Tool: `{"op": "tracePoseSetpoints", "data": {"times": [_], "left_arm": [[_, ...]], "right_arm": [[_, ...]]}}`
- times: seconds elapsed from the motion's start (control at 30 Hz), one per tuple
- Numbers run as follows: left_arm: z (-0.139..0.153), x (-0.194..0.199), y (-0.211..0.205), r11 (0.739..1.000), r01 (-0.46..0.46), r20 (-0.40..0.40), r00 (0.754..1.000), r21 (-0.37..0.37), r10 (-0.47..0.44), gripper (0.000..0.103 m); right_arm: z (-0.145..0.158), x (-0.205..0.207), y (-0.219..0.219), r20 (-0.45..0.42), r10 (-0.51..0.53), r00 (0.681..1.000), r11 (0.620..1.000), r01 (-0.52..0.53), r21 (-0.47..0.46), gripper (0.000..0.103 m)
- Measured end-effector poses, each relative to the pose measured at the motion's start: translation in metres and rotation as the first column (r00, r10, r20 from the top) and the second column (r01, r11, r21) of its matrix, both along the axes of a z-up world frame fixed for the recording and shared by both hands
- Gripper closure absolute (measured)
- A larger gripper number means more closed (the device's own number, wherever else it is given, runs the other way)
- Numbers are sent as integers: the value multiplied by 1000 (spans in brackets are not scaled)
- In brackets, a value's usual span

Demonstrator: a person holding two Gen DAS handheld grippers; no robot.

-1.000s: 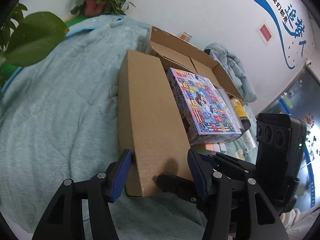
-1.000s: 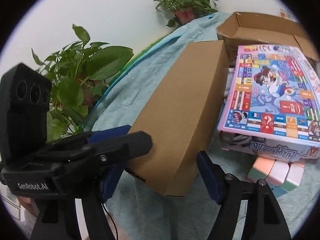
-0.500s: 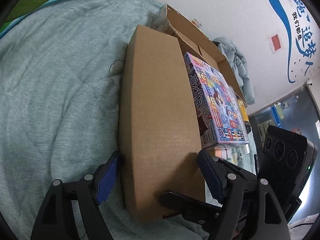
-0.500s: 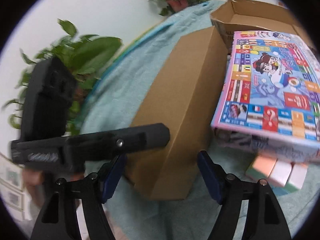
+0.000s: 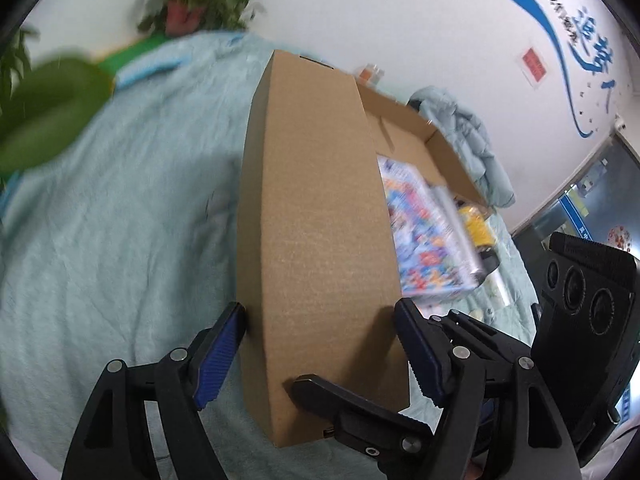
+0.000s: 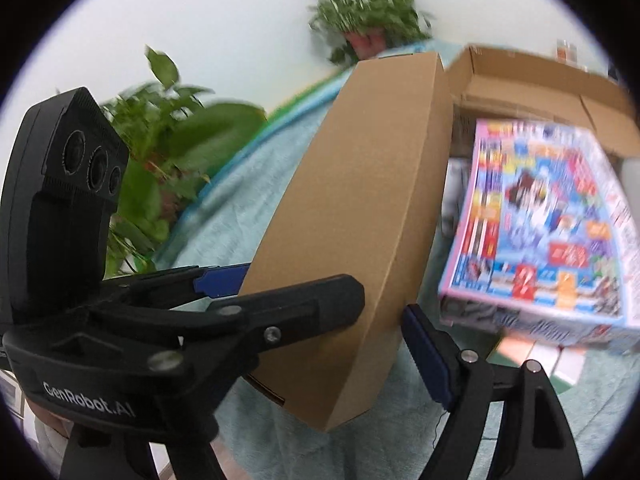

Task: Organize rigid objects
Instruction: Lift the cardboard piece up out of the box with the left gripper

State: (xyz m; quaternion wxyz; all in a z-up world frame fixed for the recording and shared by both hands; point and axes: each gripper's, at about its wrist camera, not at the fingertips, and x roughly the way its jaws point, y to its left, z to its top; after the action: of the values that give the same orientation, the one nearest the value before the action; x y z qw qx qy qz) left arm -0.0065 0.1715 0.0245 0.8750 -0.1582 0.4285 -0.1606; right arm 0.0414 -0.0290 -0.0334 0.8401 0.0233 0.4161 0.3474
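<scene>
A long brown cardboard box point(image 5: 316, 220) lies lengthwise on the teal blanket point(image 5: 120, 220), with its near end between both grippers. My left gripper point(image 5: 320, 308) straddles the box, and a blue pad presses on each long side. In the right wrist view the same box point(image 6: 360, 208) stands between the jaws of my right gripper point(image 6: 316, 320), which are opening. Its right fingertip point(image 6: 416, 328) sits just at the box's edge. Its left finger is hidden behind the left gripper point(image 6: 288, 284). A colourful board game box point(image 6: 552, 232) lies to the right.
An open brown carton point(image 5: 404, 128) stands behind the game box point(image 5: 424, 240), with a yellow bottle point(image 5: 476, 224) beside it. Pastel cubes point(image 6: 560, 360) lie under the game box's near edge. Potted plants point(image 6: 168, 152) line the left side. A jacket point(image 5: 472, 136) lies at the back.
My left gripper opened wider, slid forward around the box's near end and closed on its sides. The right jaws widened a little. Both views have tilted upward and are now blurred.
</scene>
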Motion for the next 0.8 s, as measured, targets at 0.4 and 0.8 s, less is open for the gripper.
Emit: {"op": "tracePoseSetpoints", "data": {"times": [0.4,0.8], "left_arm": [[106,77,-64,984,154,198,966,88,-169,30],[131,237,-100,976,209,161,963,59,-216,30]], "right_arm": [[90,45,-37,242,-131,961,991,124,45,23],[118,161,-66,224,-223,949,974,224,23,23]]}}
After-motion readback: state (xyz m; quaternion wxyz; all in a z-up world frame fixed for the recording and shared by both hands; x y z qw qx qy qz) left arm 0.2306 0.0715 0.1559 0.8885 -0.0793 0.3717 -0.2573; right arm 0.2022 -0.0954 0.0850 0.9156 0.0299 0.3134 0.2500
